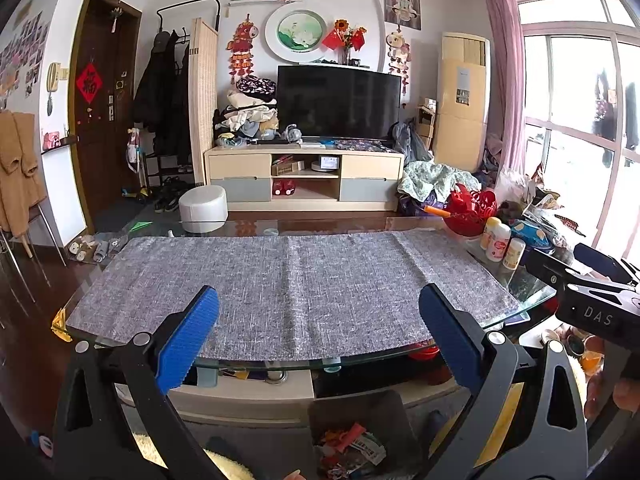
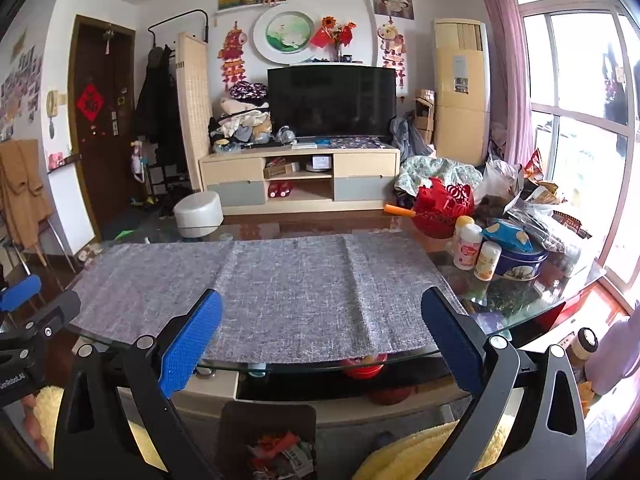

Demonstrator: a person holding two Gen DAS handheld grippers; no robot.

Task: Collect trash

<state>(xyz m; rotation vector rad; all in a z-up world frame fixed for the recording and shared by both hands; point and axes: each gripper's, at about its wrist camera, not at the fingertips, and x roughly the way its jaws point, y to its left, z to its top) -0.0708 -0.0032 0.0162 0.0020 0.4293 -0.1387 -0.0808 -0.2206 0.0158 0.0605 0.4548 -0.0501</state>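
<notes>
A grey woven mat (image 1: 288, 284) (image 2: 276, 292) covers the glass table, and nothing lies on it. Below the table's front edge stands a dark bin (image 1: 360, 436) (image 2: 268, 440) holding crumpled red and white wrappers (image 1: 350, 446) (image 2: 280, 450). My left gripper (image 1: 320, 334) hangs above and in front of the bin, open, with nothing between its blue pads. My right gripper (image 2: 322, 336) is open and empty too, a little right of the bin. Each gripper shows in the other's view at the frame edge: the right one (image 1: 592, 288), the left one (image 2: 24, 312).
Bottles (image 2: 472, 250), a blue tin (image 2: 516, 252), a red basket (image 2: 442, 208) and bags crowd the table's right end. The glass table edge (image 1: 280, 362) lies just ahead. A white stool (image 1: 203, 208) and a TV cabinet (image 1: 304, 176) stand beyond.
</notes>
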